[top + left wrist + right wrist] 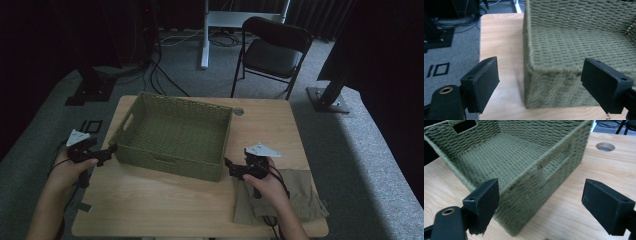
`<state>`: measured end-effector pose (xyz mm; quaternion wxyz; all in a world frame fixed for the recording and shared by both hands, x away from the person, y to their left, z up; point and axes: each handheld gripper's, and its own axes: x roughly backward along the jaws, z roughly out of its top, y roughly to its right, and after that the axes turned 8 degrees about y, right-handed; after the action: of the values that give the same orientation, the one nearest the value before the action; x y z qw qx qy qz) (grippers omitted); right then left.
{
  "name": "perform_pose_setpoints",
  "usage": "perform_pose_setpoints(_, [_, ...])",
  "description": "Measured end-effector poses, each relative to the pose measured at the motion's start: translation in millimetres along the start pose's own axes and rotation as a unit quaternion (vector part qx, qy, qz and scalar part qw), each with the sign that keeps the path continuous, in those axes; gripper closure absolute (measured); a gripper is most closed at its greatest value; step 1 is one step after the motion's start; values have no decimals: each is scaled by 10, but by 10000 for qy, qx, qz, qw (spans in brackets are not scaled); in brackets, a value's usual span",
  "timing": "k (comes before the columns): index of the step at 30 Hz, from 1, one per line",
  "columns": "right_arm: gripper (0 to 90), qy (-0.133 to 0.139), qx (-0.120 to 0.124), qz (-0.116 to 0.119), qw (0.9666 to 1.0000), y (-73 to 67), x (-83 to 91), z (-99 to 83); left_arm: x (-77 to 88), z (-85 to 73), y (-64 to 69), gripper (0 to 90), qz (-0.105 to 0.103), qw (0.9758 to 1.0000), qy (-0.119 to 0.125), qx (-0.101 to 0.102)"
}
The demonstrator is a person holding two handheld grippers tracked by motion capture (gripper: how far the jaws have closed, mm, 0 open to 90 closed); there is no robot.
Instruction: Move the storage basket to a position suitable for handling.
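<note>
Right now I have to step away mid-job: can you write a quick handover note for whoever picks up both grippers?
Left gripper: open, holding nothing, at the basket's left near corner.
Right gripper: open, holding nothing, at the basket's right near corner; its hand is above the folded khaki cloth.
Things: the green woven basket stands upright in the middle of the table with nothing in it. The cloth lies folded at the table's near right edge.
Done: both grippers brought up to the basket.
Left: nothing is gripped yet; likely next is closing on the basket's corners or picking up the cloth.
</note>
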<state>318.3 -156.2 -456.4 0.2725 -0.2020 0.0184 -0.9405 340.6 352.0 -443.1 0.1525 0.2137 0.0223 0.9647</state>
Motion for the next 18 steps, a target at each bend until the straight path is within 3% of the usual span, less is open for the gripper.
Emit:
perform_pose_setpoints(8, [140, -36, 33, -1, 10000, -128, -192, 53, -249, 135, -38, 159, 236, 9996, 130, -29])
perform_pose_setpoints(12, [140, -86, 5, -99, 9999, -157, -271, 68, -388, 137, -112, 177, 507, 9985, 166, -85])
perform_pose_setpoints(16, [142, -130, 30, -156, 9998, -188, -338, 58, -497, 68, -161, 191, 463, 9988, -12, -150])
perform_pose_setpoints(18, [162, -154, -23, -197, 9997, -200, -366, 47, -542, 30, -190, 196, 557, 9983, -58, -150])
